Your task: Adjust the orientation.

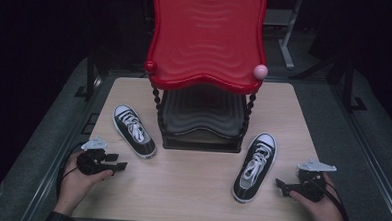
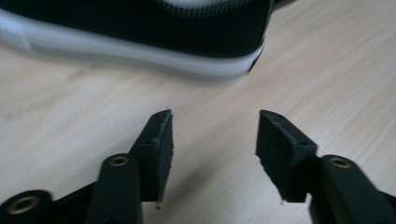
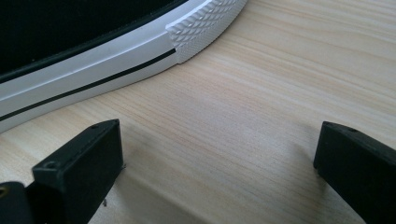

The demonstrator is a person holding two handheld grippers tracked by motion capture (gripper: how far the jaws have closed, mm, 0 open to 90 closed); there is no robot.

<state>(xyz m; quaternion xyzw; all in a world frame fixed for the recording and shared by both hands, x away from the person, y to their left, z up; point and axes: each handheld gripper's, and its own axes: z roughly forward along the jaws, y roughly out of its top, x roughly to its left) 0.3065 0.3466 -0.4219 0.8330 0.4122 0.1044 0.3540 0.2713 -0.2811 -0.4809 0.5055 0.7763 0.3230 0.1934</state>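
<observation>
Two black sneakers with white laces and white soles lie on the pale wooden worktop (image 1: pixel 190 190), one on each side of a two-tier rack (image 1: pixel 206 66).

The left shoe (image 1: pixel 134 131) lies at an angle left of the rack's base, toe toward the far left and heel close to the rack's near left corner. The right shoe (image 1: pixel 255 166) lies right of the base, toe toward the rack and heel toward the near edge.

The left gripper (image 1: pixel 119 165) rests low over the worktop at the near left, held in the person's left hand (image 1: pixel 81 178), just beside the left shoe's heel but not touching it. In the left gripper view its jaws stand partly apart with bare wood between them, and the shoe's black side and white sole (image 2: pixel 140 56) cross the frame just beyond the tips.

The right gripper (image 1: pixel 282 186) sits at the near right in the right hand (image 1: pixel 320 206), pointing toward the right shoe's heel end. In the right gripper view its jaws are wide apart and hold nothing; the white sole with its ribbed bumper (image 3: pixel 205 23) lies close ahead to the left, clear of the jaws.

The rack stands at the middle of the worktop: a red wavy top tray (image 1: pixel 207 36) on beaded black posts (image 1: pixel 157 106) over a dark lower tray (image 1: pixel 204 116). A pink ball (image 1: pixel 261 71) sits at the red tray's near right corner. The rack fills the space between the shoes, and its top tray overhangs the far half of the worktop.
</observation>
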